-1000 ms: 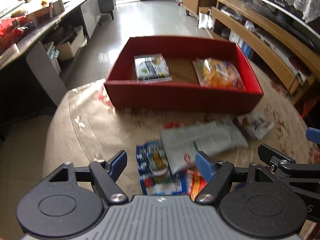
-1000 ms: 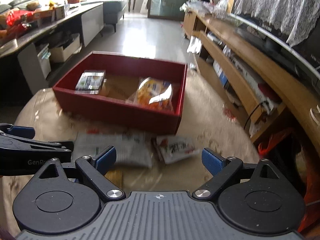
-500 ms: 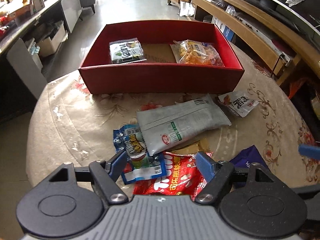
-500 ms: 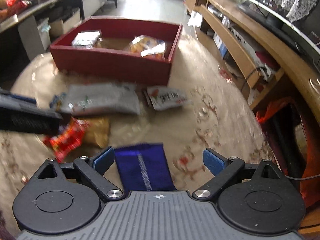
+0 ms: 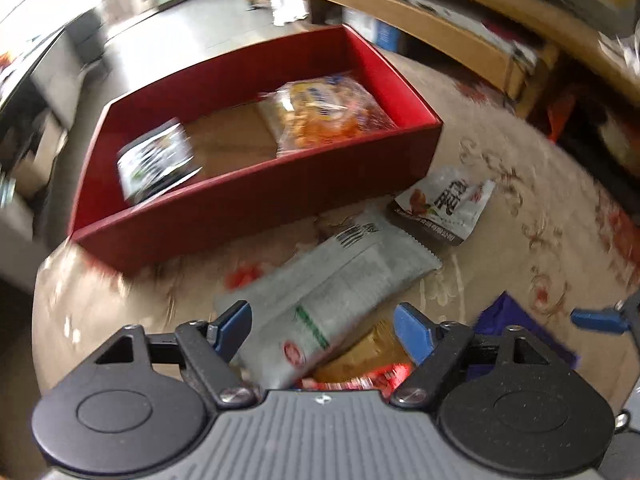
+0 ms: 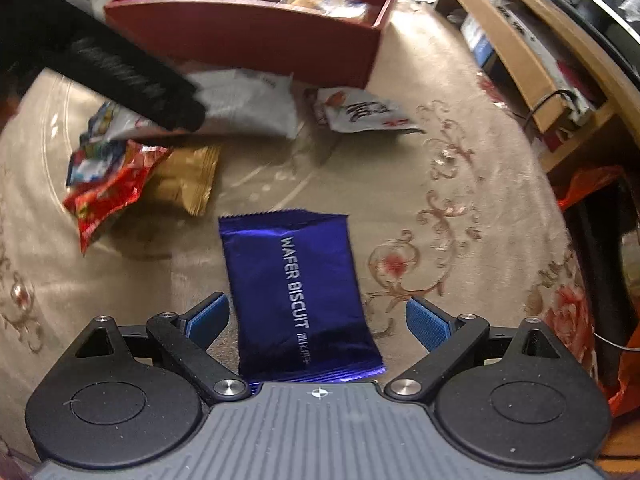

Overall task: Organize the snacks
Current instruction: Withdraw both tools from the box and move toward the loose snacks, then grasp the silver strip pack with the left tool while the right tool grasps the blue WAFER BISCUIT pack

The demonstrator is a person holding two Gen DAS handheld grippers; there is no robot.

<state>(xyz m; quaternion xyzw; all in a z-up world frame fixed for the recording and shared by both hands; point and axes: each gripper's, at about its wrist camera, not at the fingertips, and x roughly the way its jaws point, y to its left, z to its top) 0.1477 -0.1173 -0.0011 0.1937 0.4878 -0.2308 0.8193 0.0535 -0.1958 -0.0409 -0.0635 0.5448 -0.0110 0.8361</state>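
Note:
My left gripper (image 5: 322,326) hangs over a long grey snack pack (image 5: 332,292). Its jaws are opening, with the pack's near end between them and the pads not pressing on it. Under that pack lie a gold pack (image 5: 360,352) and a red pack (image 5: 360,380). My right gripper (image 6: 318,320) stands open astride a purple wafer biscuit pack (image 6: 296,288), with a gap on each side. The red box (image 5: 256,200) behind holds a dark green pack (image 5: 156,160) and an orange pack (image 5: 324,116). A white pack (image 5: 444,204) lies by the box's right corner.
The snacks lie on a round table with a floral cloth (image 6: 440,200). A blue pack (image 6: 92,148) sits at the left of the pile. Low wooden shelves (image 6: 520,52) run along the right, with an orange bag (image 6: 588,184) below the table's edge.
Both grippers have sunk toward the table. The left one rolled and shifted right over the grey pack, its jaws wider. The right one came down over the purple wafer pack.

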